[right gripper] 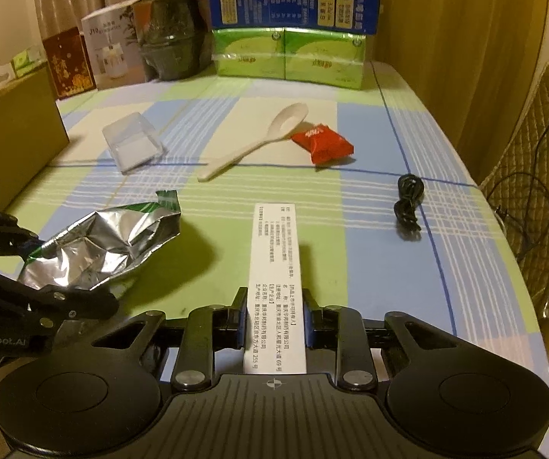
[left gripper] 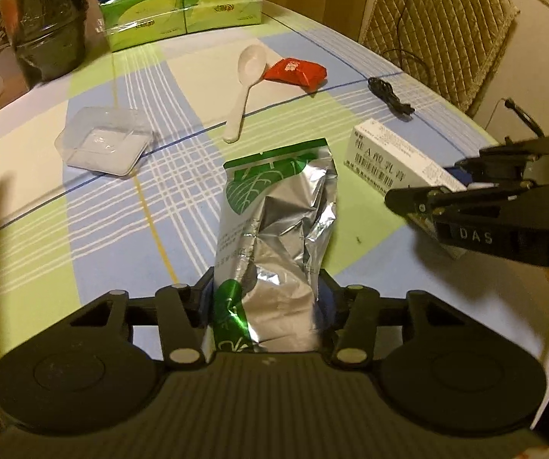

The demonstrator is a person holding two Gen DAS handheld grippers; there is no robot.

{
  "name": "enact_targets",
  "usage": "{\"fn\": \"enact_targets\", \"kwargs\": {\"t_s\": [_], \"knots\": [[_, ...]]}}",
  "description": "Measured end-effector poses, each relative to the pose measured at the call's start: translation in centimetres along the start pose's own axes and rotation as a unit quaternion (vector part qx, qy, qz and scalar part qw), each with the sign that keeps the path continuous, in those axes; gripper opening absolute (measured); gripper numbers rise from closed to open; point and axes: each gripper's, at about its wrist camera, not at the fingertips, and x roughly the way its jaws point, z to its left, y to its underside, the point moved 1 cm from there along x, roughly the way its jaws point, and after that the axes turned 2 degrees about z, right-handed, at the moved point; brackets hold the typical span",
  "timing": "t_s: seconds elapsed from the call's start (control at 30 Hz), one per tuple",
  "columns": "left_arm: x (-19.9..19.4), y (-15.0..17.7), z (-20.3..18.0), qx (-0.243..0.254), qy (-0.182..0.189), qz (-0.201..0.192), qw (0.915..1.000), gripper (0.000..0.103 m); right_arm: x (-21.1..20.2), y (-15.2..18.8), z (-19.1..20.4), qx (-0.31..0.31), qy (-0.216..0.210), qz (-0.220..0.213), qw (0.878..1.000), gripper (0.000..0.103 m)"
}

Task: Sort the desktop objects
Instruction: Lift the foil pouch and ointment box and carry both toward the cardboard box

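Observation:
A crumpled silver foil pouch (left gripper: 274, 237) with green print lies on the checked tablecloth (left gripper: 83, 229); my left gripper (left gripper: 266, 298) is shut on its near end. From the right wrist view the same pouch (right gripper: 98, 244) shows at the left, held by the left gripper (right gripper: 44, 287). A long white medicine box (right gripper: 276, 275) with printed text sits between the jaws of my right gripper (right gripper: 274, 325), which is shut on it. In the left wrist view that box (left gripper: 396, 164) and the right gripper (left gripper: 419, 210) are at the right.
Farther back lie a clear plastic tray (left gripper: 102, 141), a white spoon (left gripper: 241, 88), a red snack packet (left gripper: 297, 72) and a coiled black cable (left gripper: 389, 95). Green tissue packs (left gripper: 182, 15) and boxes line the far edge. A cardboard box (right gripper: 10, 134) stands left; a padded chair (left gripper: 439, 26) stands right.

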Motion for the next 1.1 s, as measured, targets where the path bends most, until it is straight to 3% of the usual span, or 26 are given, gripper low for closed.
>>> {"fn": "enact_targets", "kwargs": {"t_s": [0.43,0.67,1.1], "knots": [[-2.1,0.9,-1.2,-0.022,-0.004,-0.006,0.9997,0.043,-3.3,1.6,1.1,0.047,-0.010,0.002,0.999,0.023],[-6.1,1.7,-3.5,-0.044,0.001,-0.023,0.9988,0.043,-8.2,2.4,2.3,0.071,-0.010,-0.012,0.997,0.023],[-15.2,3.4,-5.7,-0.092,-0.026,-0.067,0.9932,0.043,-15.9,1.2,6.5,0.040,-0.028,-0.064,0.997,0.023]]}}
